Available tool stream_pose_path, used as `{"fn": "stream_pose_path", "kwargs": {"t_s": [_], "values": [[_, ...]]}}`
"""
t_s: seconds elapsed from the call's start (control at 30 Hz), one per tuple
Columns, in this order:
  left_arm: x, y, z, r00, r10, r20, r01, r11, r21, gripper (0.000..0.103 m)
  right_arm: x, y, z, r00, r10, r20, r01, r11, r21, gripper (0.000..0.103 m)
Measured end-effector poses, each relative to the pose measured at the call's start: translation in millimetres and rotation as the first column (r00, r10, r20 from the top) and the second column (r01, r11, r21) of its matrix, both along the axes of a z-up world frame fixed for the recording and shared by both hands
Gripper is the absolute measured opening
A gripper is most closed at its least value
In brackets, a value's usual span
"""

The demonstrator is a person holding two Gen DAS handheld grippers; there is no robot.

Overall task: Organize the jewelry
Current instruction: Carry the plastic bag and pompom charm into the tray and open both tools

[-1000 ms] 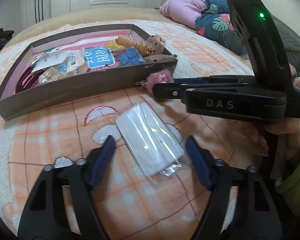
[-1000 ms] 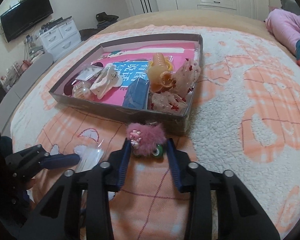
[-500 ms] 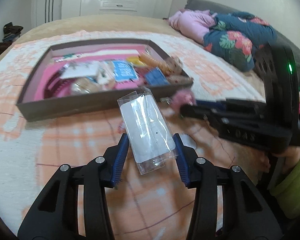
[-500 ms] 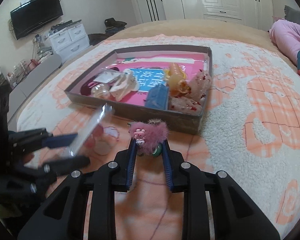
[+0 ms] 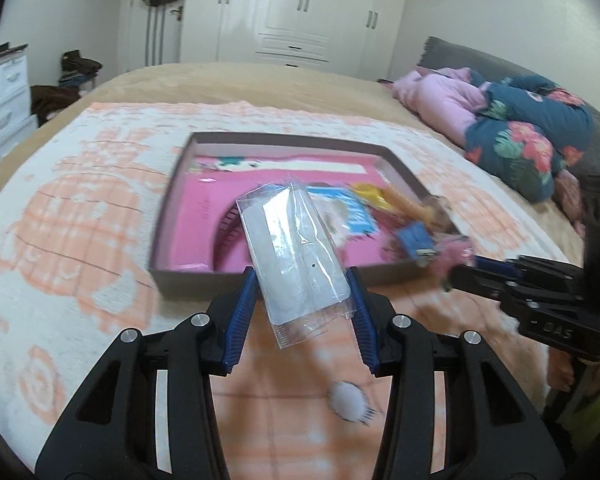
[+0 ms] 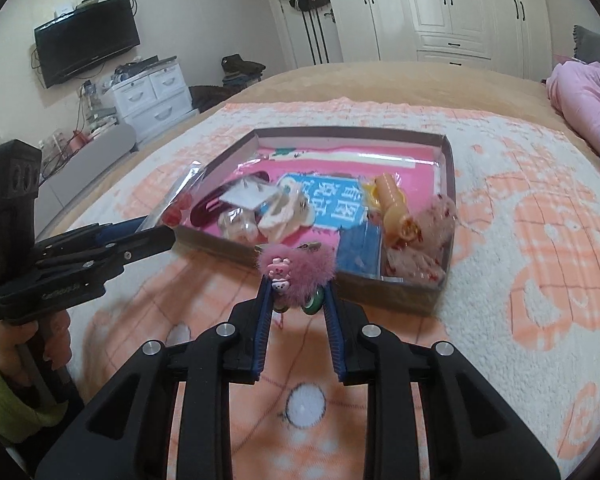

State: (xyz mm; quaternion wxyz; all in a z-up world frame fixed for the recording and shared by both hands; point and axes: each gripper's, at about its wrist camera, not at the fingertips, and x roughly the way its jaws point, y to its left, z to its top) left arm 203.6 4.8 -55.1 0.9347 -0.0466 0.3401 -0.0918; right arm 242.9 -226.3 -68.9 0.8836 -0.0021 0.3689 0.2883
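- Jewelry packet (image 5: 296, 256), a clear plastic sleeve with a white card inside, is being held clear of the bed in the left gripper (image 5: 302, 312), whose fingers (image 5: 242, 312) are clamping its two long edges
- Its long axis is running forward along the fingers, tipping toward the shallow box (image 5: 188, 276) lying just ahead
- Right gripper (image 6: 296, 312) is pinching a fluffy pink charm (image 6: 296, 270) at the box's near wall, fingers pressing its sides
- Both are near the box; which is nearer I cannot tell
- Readable writing: "DAS" on the right gripper's body, and white Chinese characters on a blue card (image 6: 332, 204) inside the box, too blurred to read
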Motion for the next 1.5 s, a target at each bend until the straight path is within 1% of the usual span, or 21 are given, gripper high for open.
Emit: {"fn": "stream_pose_path", "kwargs": {"t_s": [0.2, 0.4, 0.67, 1.03, 1.43, 1.5], "values": [[12.0, 16.0, 4.4, 0.998, 0.052, 0.02, -0.053, 0.999, 0.007, 0.036, 12.3, 8.2, 8.5, 0.999, -0.031, 0.039, 0.03, 1.0, 0.006, 0.024], [29.9, 22.5, -1.1, 0.997, 0.08, 0.01, -0.08, 0.997, 0.01, 0.036, 28.1, 11.7, 6.3, 0.998, -0.06, 0.034, 0.059, 0.998, 0.009, 0.024], [44.0, 27.5, -11.6, 0.994, 0.105, -0.007, -0.105, 0.994, 0.009, 0.036, 40.9, 18.7, -1.4, 0.996, -0.079, 0.047, 0.081, 0.996, -0.028, 0.024], [65.8, 34.1, -16.9, 0.992, 0.122, -0.018, -0.121, 0.992, 0.018, 0.037, 49.4, 38.1, -12.5, 0.997, -0.055, 0.054, 0.059, 0.995, -0.079, 0.024], [77.2, 35.6, -20.6, 0.992, 0.126, -0.021, -0.126, 0.992, 0.008, 0.037, 50.9, 48.6, -23.1, 0.999, -0.027, 0.034, 0.03, 0.995, -0.094, 0.027], [77.6, 35.5, -20.7, 0.992, 0.126, -0.021, -0.126, 0.992, 0.009, 0.038, 49.6, 47.9, -22.7, 0.999, -0.025, 0.034, 0.028, 0.995, -0.091, 0.029]]}}
